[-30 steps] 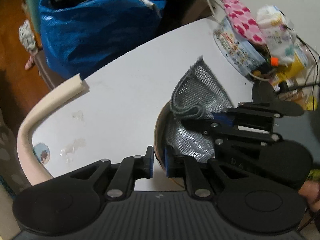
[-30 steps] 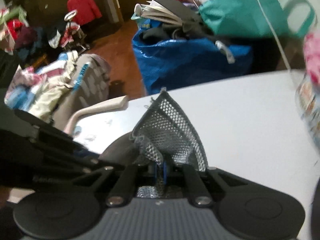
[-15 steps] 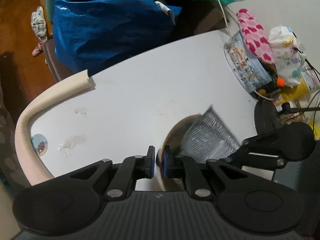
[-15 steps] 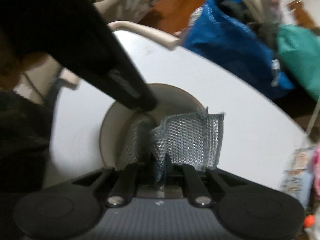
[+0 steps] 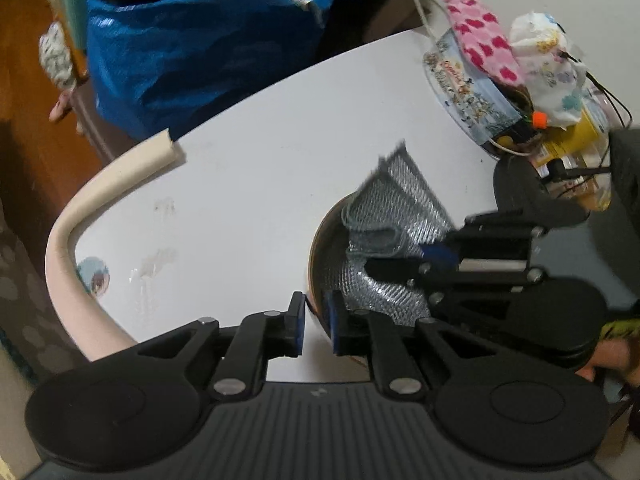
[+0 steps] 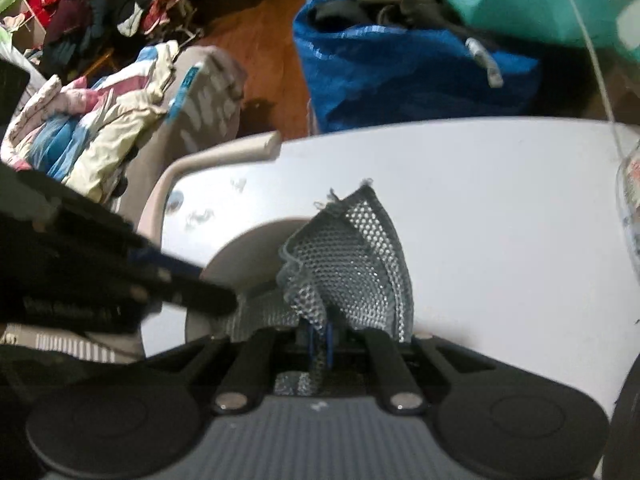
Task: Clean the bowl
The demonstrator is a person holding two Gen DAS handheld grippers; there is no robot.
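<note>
Bowl: one is seen, standing on the white table near its rounded front edge. Its rim is pinched between the blue pads of the left gripper, one pad outside the wall and one inside. One silver mesh cloth is seen, partly pressed down into the bowl and partly standing up above the rim. The cloth is clamped between the nearly closed pads of the right gripper, which reaches into the bowl from the side opposite the left gripper.

Beyond the bowl, one blue bag stuffed with clothes stands just past the far edge of the table. One pale foam strip is fitted along the table's curved edge, to the left of the bowl. One round sticker lies on the table beside that strip. To the far right of the bowl, one round printed tin is seen with one pink spotted cloth lying over it.
</note>
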